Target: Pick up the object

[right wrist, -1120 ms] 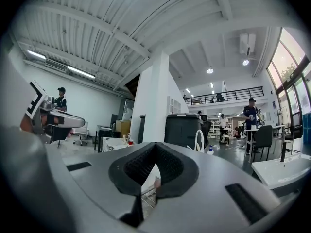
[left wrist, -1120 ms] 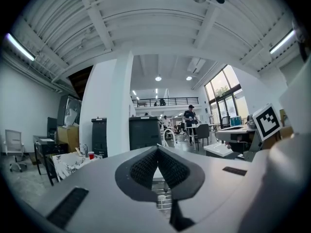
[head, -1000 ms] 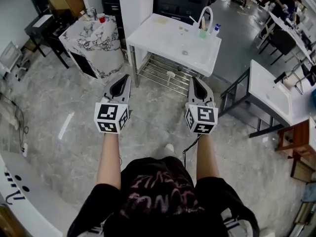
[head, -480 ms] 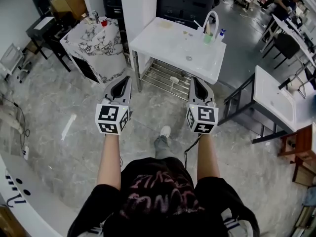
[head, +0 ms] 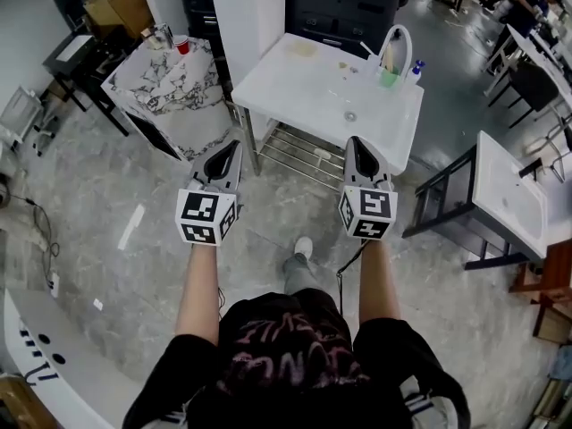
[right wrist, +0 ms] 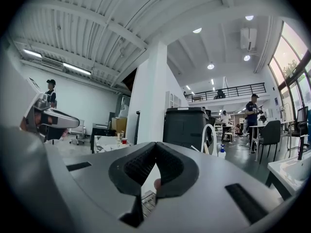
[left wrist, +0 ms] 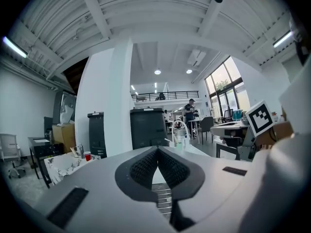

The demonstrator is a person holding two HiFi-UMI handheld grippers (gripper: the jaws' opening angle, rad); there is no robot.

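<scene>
Left tongs (head: 233,145): closed, holding nothing.
Right tongs (head: 356,141): closed, holding nothing.
Change: both are nearer the white bench (head: 295,80).

A white table (head: 304,83) stood beside a white pillar (head: 246,7), with a curved faucet (head: 396,43) and a blue-capped bottle (head: 416,68) near its far right corner and a wire rack (head: 295,150) beneath. To its left, a marble-topped stand (head: 165,74) bore a red cup (head: 182,46). A second white table (head: 514,195) stood well apart on the right.
</scene>
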